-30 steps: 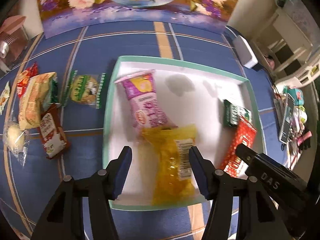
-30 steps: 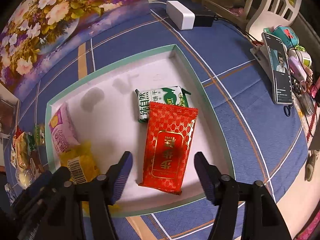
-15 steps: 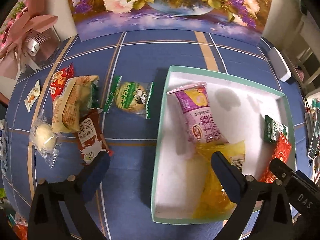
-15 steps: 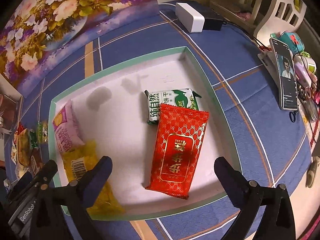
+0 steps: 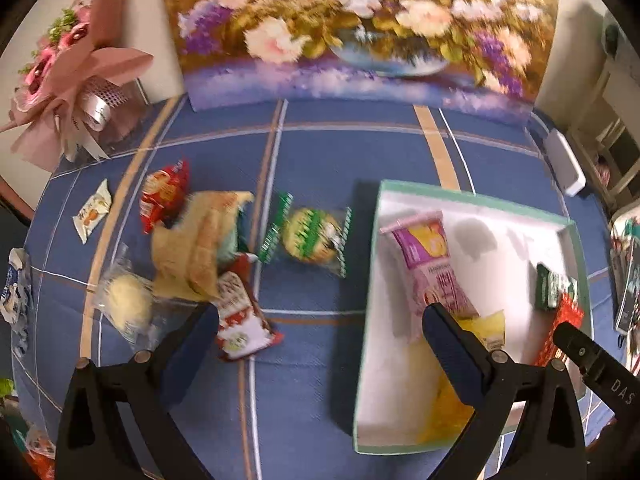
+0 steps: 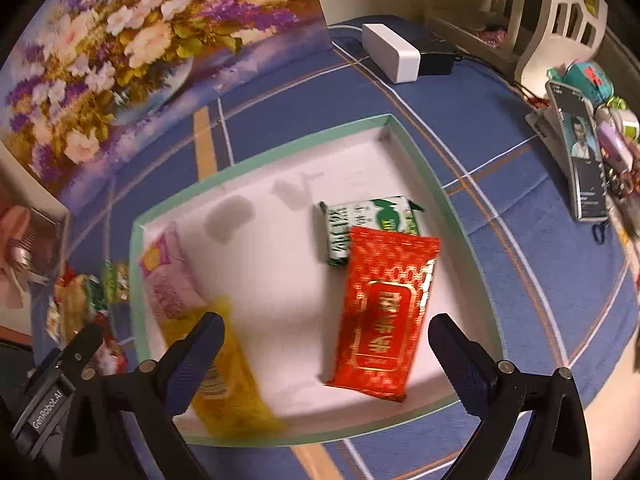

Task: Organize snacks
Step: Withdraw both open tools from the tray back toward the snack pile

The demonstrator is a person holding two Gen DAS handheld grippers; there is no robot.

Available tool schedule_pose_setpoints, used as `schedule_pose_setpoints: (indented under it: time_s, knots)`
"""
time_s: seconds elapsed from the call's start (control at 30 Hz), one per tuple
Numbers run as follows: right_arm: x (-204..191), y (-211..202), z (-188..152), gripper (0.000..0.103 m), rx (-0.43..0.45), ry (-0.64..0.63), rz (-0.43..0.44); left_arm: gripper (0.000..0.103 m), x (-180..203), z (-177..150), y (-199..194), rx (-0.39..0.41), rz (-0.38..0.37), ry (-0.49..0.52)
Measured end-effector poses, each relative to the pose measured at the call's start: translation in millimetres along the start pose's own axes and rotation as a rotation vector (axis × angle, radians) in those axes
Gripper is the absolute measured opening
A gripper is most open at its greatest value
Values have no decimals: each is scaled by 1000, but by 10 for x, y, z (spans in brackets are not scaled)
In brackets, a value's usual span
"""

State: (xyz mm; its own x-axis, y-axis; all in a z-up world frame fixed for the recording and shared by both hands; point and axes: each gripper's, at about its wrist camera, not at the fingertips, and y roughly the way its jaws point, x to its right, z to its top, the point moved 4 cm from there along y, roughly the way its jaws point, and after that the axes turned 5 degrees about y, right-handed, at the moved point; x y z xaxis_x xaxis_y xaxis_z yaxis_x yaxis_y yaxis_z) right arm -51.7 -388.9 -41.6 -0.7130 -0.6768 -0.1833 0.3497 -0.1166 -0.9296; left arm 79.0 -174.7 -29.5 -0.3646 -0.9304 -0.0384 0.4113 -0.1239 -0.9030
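Note:
A white tray with a green rim (image 5: pixel 472 196) (image 6: pixel 436 184) holds a purple pack (image 5: pixel 432 264) (image 6: pixel 168 280), a yellow bag (image 5: pixel 452 396) (image 6: pixel 232 384), a green pack (image 6: pixel 368 220) (image 5: pixel 554 290) and a red pack (image 6: pixel 384 308). Left of the tray on the blue cloth lie a green round-biscuit pack (image 5: pixel 308 234), a red-white pack (image 5: pixel 240 316), a tan bag (image 5: pixel 200 248), a red bag (image 5: pixel 164 194) and a clear bun pack (image 5: pixel 124 300). My left gripper (image 5: pixel 320 336) is open and empty above the cloth between these and the tray. My right gripper (image 6: pixel 326 348) is open and empty over the tray's near part.
A flower painting (image 5: pixel 360 28) stands at the back. A pink bouquet (image 5: pixel 68 68) is at the far left. A white box (image 6: pixel 390 52), a phone on a stand (image 6: pixel 582 148) and small clutter (image 6: pixel 612 136) sit to the right. A small white snack (image 5: pixel 92 210) lies far left.
My left gripper opened wide and swung left from over the yellow bag to over the cloth beside the loose snacks. My right gripper opened wide over the tray and pulled back slightly.

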Motion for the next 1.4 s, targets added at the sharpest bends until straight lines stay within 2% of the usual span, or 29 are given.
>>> schedule_pose_setpoints:
  time_s: [0.13,0.23,0.37,0.43,0.63,0.7,0.9,1.0,1.13,1.27,1.4]
  knots:
    - [-63,-17,-10,103,8,31,36,102,-212,61,-99,89,-43,-61]
    - [-152,-21,-22,103,17,26,70,102,-382,100,-132,123,-60,-109]
    - [-392,-67,-25,103,47,-25,122,102,-677,112,-163,149,-73,-199]
    - [-545,-75,-38,103,53,-64,147,102,-880,110,-188,156,-55,-247]
    - [-907,-46,-116,103,68,-161,163,102,-1363,75,-258,156,-70,-343]
    - [-1012,-36,-150,103,64,-183,168,102,-1466,78,-284,168,-60,-347]
    - [-1356,6,-250,103,52,-252,167,102,-1785,50,-384,259,40,-323]
    - [-1603,34,-329,103,35,-299,177,102,-1925,29,-320,243,60,-330]
    - [-1937,56,-436,103,29,-354,207,102,-2112,-26,-193,197,-13,-407]
    - [-2230,93,-522,103,39,-404,224,101,-2205,-75,-120,176,55,-392]
    - [-2502,173,-661,103,35,-474,217,102,-2335,-113,-79,172,38,-439]
